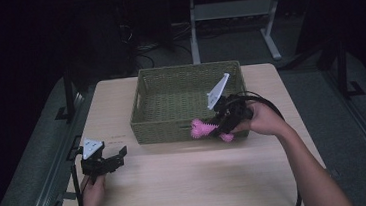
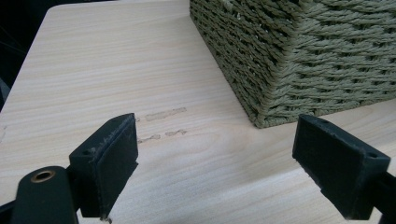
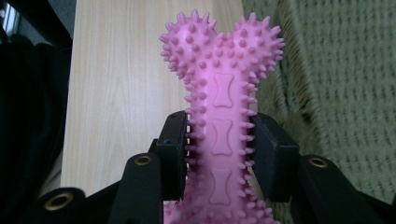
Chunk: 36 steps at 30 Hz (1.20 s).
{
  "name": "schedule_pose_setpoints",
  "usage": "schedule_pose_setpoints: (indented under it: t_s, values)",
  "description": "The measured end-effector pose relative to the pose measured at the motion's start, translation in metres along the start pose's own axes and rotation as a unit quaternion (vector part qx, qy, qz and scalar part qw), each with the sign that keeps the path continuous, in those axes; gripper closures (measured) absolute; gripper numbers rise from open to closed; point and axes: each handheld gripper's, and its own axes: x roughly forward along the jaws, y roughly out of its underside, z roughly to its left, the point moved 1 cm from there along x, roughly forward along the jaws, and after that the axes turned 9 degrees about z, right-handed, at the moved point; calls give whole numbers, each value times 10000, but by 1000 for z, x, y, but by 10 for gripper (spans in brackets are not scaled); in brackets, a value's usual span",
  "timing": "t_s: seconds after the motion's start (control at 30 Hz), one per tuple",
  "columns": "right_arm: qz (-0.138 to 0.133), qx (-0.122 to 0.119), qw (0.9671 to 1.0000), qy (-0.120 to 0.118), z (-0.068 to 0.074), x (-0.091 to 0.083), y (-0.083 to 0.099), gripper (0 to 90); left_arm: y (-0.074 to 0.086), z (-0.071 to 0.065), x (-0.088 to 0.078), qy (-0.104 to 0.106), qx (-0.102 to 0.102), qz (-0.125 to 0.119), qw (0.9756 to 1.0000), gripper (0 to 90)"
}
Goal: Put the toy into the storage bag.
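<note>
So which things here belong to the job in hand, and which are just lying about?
In the job:
- pink spiky bone toy, clamped in the right tongs
- green woven basket, just beside the toy

Standing by or background:
- left tongs, open over bare table
- desk frame behind

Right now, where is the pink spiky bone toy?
In the high view, the pink bone toy is clamped in the right gripper, at the front wall of the green woven basket, toward its right end.

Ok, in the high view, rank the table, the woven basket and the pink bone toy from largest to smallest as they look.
1. Table, by far the widest.
2. Woven basket, covering about a third of the tabletop's width.
3. Pink bone toy, smallest; the right tool hides its middle, so its full length is unsure.
</note>
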Motion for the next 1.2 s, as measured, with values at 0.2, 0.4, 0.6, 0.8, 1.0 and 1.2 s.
schedule_pose_setpoints:
  t_s: [0.2,0.4,0.6,0.8,1.0,1.2]
  values:
    - [-105,-6,9999,19,-5,-13,-7,586,0,1,0,1,-8,8,10000,137]
    - [-218,-15,9998,2,-15,-23,-13,586,0,0,-1,9,5,8,10000,137]
    - [-201,22,9998,-25,-24,-27,-18,586,0,1,0,-2,-49,1,10000,137]
    - [-172,108,9997,111,-35,-27,-20,586,0,1,-1,-2,-61,-10,10000,137]
    - [-267,230,9993,117,-47,-30,-19,586,0,1,0,14,-46,-2,10000,137]
    - [-241,348,9989,208,-56,-27,-16,586,0,0,1,14,-32,19,10000,137]
